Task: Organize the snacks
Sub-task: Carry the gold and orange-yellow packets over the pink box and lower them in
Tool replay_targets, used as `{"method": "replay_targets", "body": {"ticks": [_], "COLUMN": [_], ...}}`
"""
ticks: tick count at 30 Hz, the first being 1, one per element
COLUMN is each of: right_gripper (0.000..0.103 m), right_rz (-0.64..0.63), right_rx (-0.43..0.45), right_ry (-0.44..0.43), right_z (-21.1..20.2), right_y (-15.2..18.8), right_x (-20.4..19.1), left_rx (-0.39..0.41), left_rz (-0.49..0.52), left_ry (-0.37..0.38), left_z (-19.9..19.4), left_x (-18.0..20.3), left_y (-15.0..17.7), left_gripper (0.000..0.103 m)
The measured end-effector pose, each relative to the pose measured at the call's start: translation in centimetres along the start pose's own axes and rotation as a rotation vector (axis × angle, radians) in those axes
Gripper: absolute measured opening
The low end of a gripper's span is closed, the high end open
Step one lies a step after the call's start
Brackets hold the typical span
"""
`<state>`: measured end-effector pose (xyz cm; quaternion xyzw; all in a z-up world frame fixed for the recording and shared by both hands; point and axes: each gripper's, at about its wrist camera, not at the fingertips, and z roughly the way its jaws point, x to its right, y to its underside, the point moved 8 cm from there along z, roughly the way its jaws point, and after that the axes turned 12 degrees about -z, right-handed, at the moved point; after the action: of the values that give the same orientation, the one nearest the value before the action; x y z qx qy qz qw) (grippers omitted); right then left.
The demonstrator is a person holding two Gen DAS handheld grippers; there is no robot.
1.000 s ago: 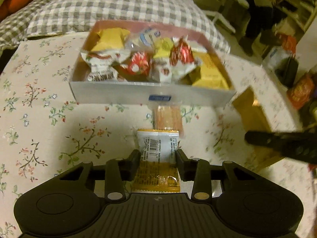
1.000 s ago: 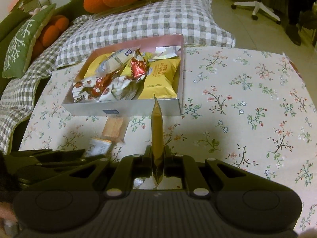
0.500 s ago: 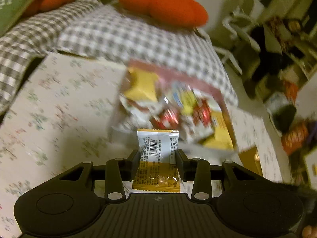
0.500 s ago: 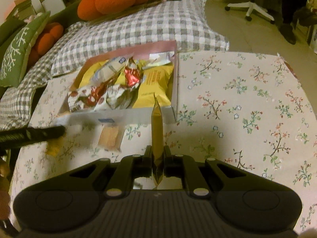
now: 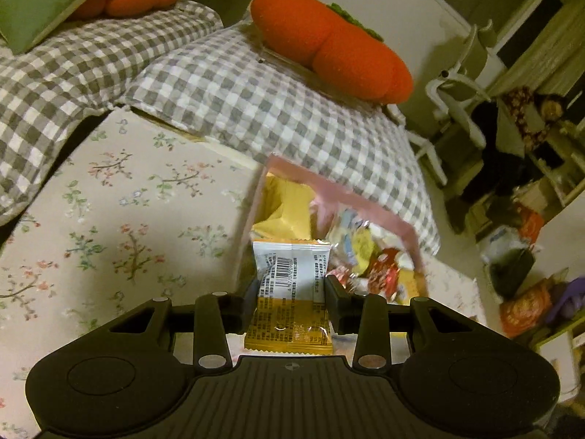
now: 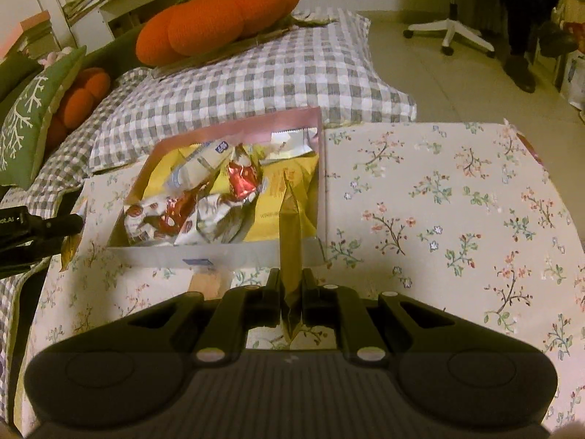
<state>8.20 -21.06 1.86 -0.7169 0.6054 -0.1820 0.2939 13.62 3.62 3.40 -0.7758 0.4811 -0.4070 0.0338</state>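
My left gripper (image 5: 291,287) is shut on a white-and-orange snack packet (image 5: 289,325) with a barcode, held in the air beside the short end of the pink-rimmed box (image 5: 331,192). The box (image 6: 234,252) holds several yellow bags and red-and-white wrappers (image 6: 164,219). My right gripper (image 6: 291,285) is shut on a thin gold packet (image 6: 290,226), seen edge-on just in front of the box's near wall. The left gripper (image 6: 36,225) shows in the right wrist view at the left edge, level with the box. A small cracker packet (image 6: 206,281) lies on the flowered tablecloth (image 6: 457,201) before the box.
Grey checked pillows (image 6: 256,77) and an orange cushion (image 6: 219,22) lie behind the box. A green cushion (image 6: 25,124) sits at the far left. A white office chair (image 6: 453,18) stands on the floor beyond the table's far right edge; bags (image 5: 512,267) crowd the floor.
My left gripper rose with its packet, swung from the front of the box to its left end and rolled. The right gripper stayed nearly still, holding the gold packet.
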Motion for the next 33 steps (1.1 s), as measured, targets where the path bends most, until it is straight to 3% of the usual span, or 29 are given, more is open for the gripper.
{"method": "replay_targets", "body": {"ticks": [15,28,33], "right_gripper": [0.009,0.009,0.009], "right_rz": [0.035,0.084,0.113], "right_rx": [0.056,0.086,0.094], "right_ry": [-0.018,-0.07,-0.08], "right_z": [0.5,2.5,3.3], "right_y": [-2.2,-4.7,-5.6], "right_x": [-0.4,-1.4,-1.1], "left_rx": [0.009,0.023,0.039], "left_rz": [0.141,0.335,0.381], "left_ry": [0.106,0.048,0.03], "left_z": [3.9,6.9,6.7], "left_x": [3.9,4.3,4.1], "left_y": [-0.3,2.3,2.3], "left_gripper": [0.037,0.037,0.044]}}
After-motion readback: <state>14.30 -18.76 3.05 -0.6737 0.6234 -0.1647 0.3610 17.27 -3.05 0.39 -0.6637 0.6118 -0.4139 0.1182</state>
